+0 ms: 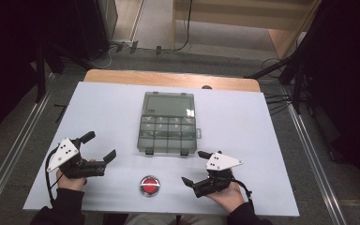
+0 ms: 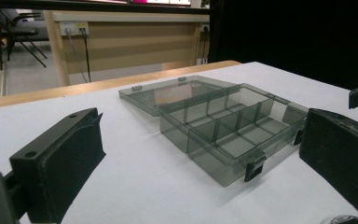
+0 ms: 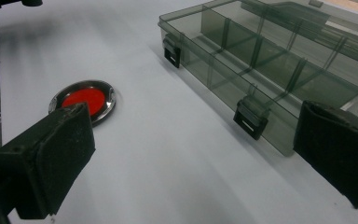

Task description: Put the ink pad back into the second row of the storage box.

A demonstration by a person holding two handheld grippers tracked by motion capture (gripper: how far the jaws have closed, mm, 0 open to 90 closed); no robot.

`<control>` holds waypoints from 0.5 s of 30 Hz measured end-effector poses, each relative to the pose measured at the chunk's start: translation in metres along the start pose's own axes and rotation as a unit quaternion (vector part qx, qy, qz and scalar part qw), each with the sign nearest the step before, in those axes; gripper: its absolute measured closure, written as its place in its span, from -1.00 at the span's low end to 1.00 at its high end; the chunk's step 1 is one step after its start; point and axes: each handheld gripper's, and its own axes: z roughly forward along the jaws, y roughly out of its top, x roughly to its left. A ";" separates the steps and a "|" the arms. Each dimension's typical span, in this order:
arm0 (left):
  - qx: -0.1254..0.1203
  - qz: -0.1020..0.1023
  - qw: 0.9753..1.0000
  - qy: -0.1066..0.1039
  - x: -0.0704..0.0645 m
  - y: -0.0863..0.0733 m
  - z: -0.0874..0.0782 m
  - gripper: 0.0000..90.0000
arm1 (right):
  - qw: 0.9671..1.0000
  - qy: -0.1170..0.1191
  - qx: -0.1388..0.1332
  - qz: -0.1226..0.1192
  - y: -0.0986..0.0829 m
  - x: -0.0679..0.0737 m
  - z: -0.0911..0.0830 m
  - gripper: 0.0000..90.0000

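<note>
While both jaws gape wide, nothing is held.
Left hand-held gripper lower left, right hand-held gripper lower right, flank the open compartment box at centre frame.

Grey floor, wooden partition behind.

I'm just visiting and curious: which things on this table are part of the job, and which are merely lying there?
In the job:
compartment box, lid open
left gripper, open
right gripper, open

Lying about:
red button
white table
</note>
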 end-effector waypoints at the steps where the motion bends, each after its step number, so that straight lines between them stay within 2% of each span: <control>1: 0.000 0.000 1.000 0.000 0.000 0.000 0.000 -1.00 | 1.000 0.002 0.001 -0.002 0.001 0.001 0.001 -1.00; 7: -0.001 0.001 1.000 0.000 0.000 0.000 0.000 -1.00 | 1.000 0.013 0.006 -0.008 0.011 0.006 0.012 -1.00; 15: 0.000 0.000 1.000 0.000 0.000 0.000 0.000 -1.00 | 0.999 0.032 0.031 -0.030 0.021 0.017 0.029 -1.00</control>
